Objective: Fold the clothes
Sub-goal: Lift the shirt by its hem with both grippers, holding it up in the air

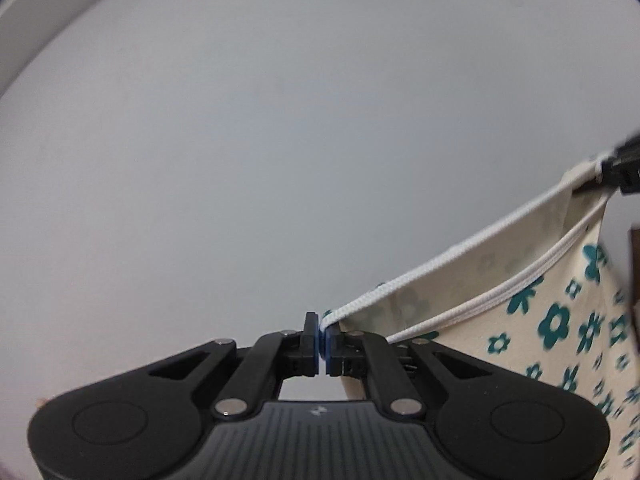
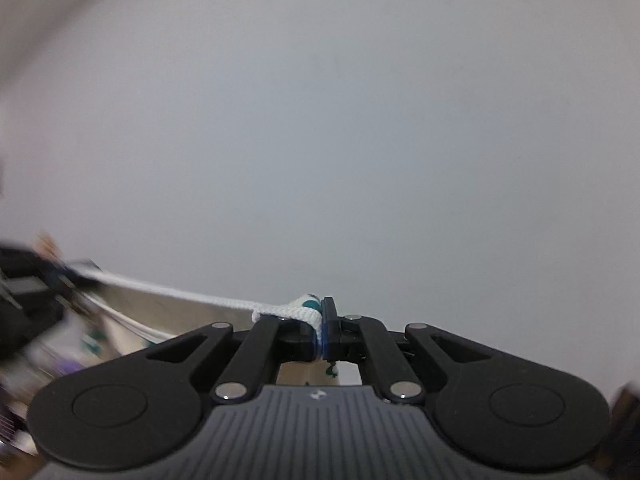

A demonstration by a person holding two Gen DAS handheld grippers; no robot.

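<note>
A cream garment with teal flowers (image 1: pixel 560 320) and white ribbed trim hangs stretched between my two grippers, held up in the air. My left gripper (image 1: pixel 322 340) is shut on one end of the white trim. My right gripper (image 2: pixel 320 332) is shut on the other end, with a bit of flowered cloth bunched at the pads. In the left wrist view the right gripper (image 1: pixel 620 172) shows at the far right edge, holding the trim. In the right wrist view the left gripper (image 2: pixel 32 280) is a dark blur at the left. The garment (image 2: pixel 132 312) hangs below the taut trim.
Both cameras face a plain pale grey wall (image 1: pixel 280 120). A white ledge or frame (image 1: pixel 32 20) curves across the upper left of the left wrist view. Blurred clutter (image 2: pixel 24 380) lies at the lower left of the right wrist view.
</note>
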